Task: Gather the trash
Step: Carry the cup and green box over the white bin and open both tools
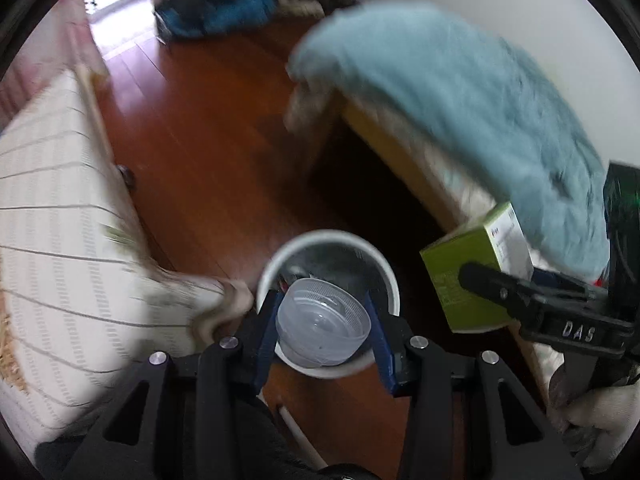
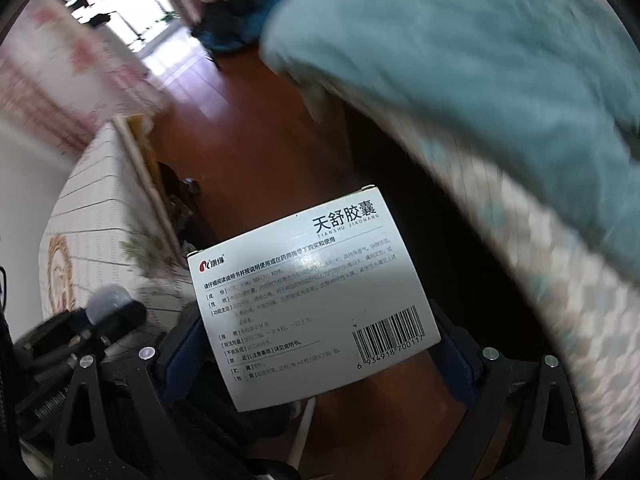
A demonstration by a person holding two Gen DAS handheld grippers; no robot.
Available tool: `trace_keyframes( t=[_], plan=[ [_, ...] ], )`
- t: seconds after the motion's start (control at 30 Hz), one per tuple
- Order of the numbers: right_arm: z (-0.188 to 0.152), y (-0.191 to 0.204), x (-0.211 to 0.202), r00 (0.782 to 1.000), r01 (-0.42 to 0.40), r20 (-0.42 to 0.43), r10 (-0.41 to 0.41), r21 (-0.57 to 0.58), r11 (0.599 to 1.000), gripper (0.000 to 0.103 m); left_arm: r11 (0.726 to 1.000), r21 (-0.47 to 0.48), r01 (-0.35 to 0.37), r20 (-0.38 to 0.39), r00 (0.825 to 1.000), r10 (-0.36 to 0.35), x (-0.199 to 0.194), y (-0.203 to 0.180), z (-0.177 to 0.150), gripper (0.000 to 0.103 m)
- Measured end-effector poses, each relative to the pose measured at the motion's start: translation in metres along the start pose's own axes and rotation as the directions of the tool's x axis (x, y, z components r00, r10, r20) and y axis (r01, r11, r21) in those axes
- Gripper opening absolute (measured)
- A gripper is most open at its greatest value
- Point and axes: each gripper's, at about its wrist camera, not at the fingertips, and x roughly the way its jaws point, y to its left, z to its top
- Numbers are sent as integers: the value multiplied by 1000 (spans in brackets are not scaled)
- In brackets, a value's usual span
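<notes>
Left hand-held gripper [image 1: 324, 320] clamped on clear cup [image 1: 322, 322], held above white bin [image 1: 390, 276] on wood floor [image 1: 208, 128]. Right hand-held gripper [image 2: 320, 344] clamped on medicine box [image 2: 312, 296], just right of bin. Bed [image 1: 460, 92] with blue blanket at right.

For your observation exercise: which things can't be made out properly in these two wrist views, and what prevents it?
- Bin contents: left view, hidden by the clear cup in the left gripper.
- Medicine box small print: right view, too small, glare.
- Blue blanket: both views, motion blur.
- Dark bundle on the floor: blurred, unidentifiable.
</notes>
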Motion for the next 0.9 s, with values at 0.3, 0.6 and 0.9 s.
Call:
trace_keyframes(
  t=[0.3,0.6,0.9],
  plan=[
    [8,-37,92,985,-4,-169,17,78,997,100,999,10,-50,-113,992,50,55,-12,0,82],
    [11,-28,113,979,63,-200,-51,53,997,100,988,28,-149,-110,982,152,53,-5,-5,96],
    [-7,-17,40,988,118,-96,-118,-2,993,101,980,41,-194,-29,980,195,7,-17,-10,96]
  ],
)
